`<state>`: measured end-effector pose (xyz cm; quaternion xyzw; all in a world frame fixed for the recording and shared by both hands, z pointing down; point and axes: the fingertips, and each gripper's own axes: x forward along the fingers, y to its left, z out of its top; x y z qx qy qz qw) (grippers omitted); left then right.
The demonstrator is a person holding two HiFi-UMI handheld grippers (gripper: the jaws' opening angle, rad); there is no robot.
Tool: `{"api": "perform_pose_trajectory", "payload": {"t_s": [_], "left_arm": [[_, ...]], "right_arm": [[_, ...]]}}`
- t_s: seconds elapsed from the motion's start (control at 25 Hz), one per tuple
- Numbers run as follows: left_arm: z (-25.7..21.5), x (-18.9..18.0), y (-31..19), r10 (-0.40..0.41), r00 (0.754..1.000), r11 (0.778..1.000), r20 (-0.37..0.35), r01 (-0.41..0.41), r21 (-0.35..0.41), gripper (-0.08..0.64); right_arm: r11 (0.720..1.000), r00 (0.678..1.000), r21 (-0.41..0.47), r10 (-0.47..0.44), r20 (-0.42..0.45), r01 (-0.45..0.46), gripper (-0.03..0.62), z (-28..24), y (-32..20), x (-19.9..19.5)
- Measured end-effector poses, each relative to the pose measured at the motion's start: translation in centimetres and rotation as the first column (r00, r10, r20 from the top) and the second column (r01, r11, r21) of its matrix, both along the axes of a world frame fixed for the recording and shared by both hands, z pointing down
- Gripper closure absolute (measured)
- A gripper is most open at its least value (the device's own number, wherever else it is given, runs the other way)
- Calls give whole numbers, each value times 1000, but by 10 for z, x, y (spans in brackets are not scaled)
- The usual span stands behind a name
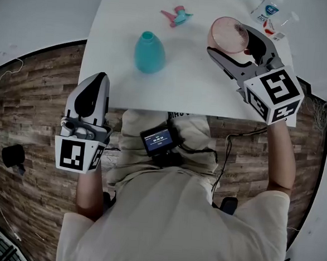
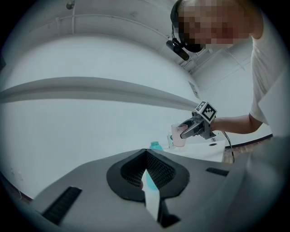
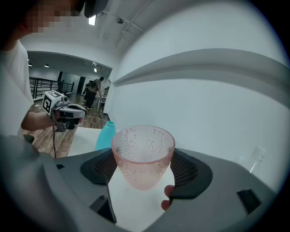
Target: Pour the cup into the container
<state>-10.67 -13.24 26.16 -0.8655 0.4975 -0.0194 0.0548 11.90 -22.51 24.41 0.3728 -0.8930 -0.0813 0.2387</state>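
My left hand-held gripper (image 1: pixel 98 79) hangs at the near left, off the worktop's (image 1: pixel 194 84) edge and over the wood-plank floor (image 1: pixel 38 90). Its ribbed black pads meet at the tip with nothing between them. A small screen (image 1: pixel 158 139) sits on the person's chest; its print is too small for me to read.

Further in, the teal plastic bottle (image 1: pixel 149 52) stands upright on the white worktop, rounded at the shoulders, with its narrow neck open. Nothing lies between it and the cup (image 1: pixel 229 35).

To the right, my right hand-held gripper (image 1: pixel 232 42) has its jaws spread round the cup and pressing both sides. The cup is pink, see-through and pebbled, widening toward the rim, with dark specks inside. I cannot tell whether it touches the worktop.

Beyond the bottle, a pink-and-teal spray head (image 1: pixel 177 15) lies on its side. At the far right corner is a small packet (image 1: pixel 267 10) with a blue label I cannot read.
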Motion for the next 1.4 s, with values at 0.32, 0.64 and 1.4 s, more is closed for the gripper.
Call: {"api": "perform_pose_trajectory", "payload": {"t_s": [0.32, 0.64, 1.4], "left_arm": [[5, 12, -1, 3, 1000, 1000, -21, -3, -17, 549], [8, 22, 0, 0, 1000, 1000, 0, 0, -23, 549], [15, 38, 10, 16, 1000, 999, -8, -16, -37, 549]], "right_arm": [[995, 1000, -96, 11, 23, -9, 221, 41, 0, 15], [993, 1000, -116, 25, -14, -26, 221, 70, 2, 23], [986, 997, -162, 39, 64, -28, 221, 95, 3, 32]]}}
